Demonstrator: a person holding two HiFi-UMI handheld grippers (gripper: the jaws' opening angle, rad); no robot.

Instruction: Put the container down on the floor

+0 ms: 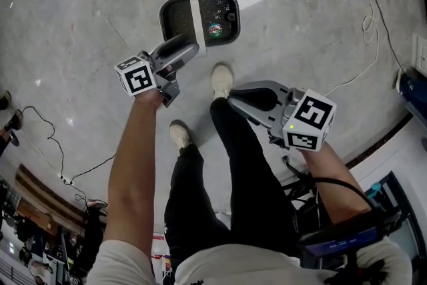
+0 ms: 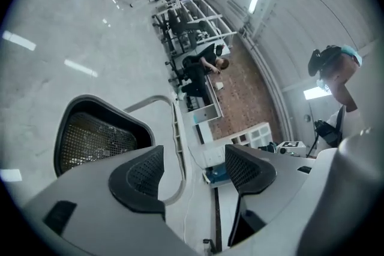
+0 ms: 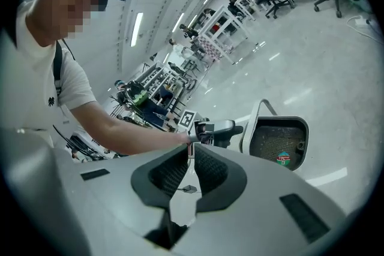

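The floor (image 1: 80, 43) carries the container (image 1: 167, 17), a dark mesh bin lying flat ahead of the person's shoes (image 1: 221, 80), with its white handle (image 1: 197, 13) crossing it. The left gripper (image 2: 192, 168) hangs by the bin's near rim, jaws spread wide with nothing between them, so the set-down looks done. To finish well, draw that gripper straight up and back, clear of the handle. The right gripper (image 3: 192, 169) is closed, empty and apart from the bin.

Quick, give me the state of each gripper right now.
Left gripper: open, nothing between its jaws; the container sits on the floor, apart from it.
Right gripper: shut, empty.
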